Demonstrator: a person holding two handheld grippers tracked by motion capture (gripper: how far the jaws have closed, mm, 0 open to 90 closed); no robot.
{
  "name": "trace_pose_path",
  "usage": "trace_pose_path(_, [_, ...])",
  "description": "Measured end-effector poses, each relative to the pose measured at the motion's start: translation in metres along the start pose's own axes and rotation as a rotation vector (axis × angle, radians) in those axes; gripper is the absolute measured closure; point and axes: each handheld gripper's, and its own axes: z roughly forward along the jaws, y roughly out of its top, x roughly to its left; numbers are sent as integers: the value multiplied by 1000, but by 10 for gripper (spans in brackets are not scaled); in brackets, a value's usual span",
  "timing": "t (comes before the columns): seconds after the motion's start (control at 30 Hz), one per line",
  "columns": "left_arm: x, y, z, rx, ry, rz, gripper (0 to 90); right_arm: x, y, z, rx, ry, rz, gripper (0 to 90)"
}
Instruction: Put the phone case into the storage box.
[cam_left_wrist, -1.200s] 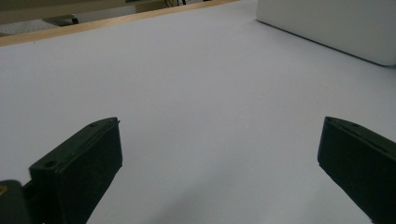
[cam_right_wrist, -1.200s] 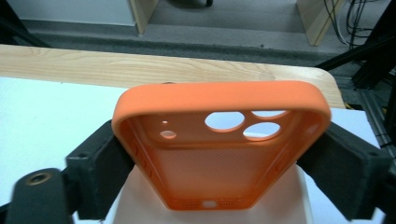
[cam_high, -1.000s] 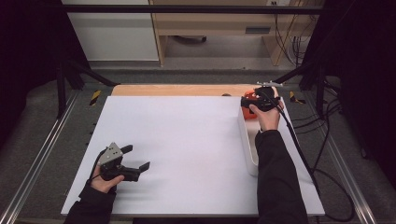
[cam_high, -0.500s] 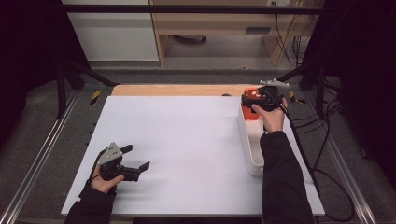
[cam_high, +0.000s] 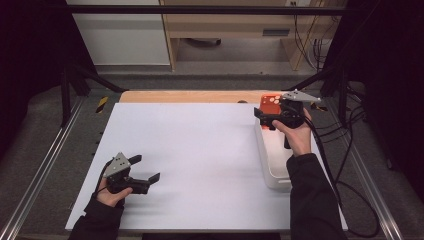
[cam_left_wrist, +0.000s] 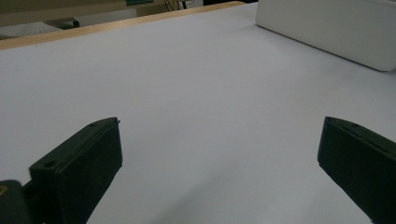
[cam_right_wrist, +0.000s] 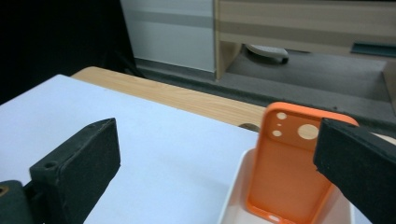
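Right gripper view: right gripper (cam_right_wrist: 217, 158) jaws wide, just been opening, nothing pinched. Orange phone case (cam_right_wrist: 292, 163) stands tilted in white bin (cam_right_wrist: 236, 196), just inside the right-hand finger (cam_right_wrist: 359, 163). Left gripper (cam_high: 145, 170) jaws wide, empty, over white tabletop (cam_high: 200, 150).

White sheet (cam_high: 200, 160) over wooden table (cam_high: 190, 96); wooden shelf unit (cam_high: 240, 20) beyond.

A wooden table (cam_high: 190, 96) — white sheet (cam_high: 200, 160) on it, white bin (cam_high: 272, 160) atop.
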Motion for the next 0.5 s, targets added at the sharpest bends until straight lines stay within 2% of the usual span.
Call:
trace_pose_path(0.03, [0,0,0,-3,0,1,0,5,-1,-9,-19,26,-20,10])
trace_pose_path(0.23, [-1,1,-1,-5,-2,1,0,14,-5,-28,-44,74,-76,5])
trace_pose_path(0.3, [-1,1,-1,-6,-1,1,0,20,-13,-39,-59,110,-107,4])
trace_pose_path(0.47, [-1,1,-1,-8,-2,1,0,24,-23,-50,-82,148,-120,5])
trace_pose_path(0.5, [-1,1,-1,-8,-3,1,0,25,-29,-56,-98,165,-122,6])
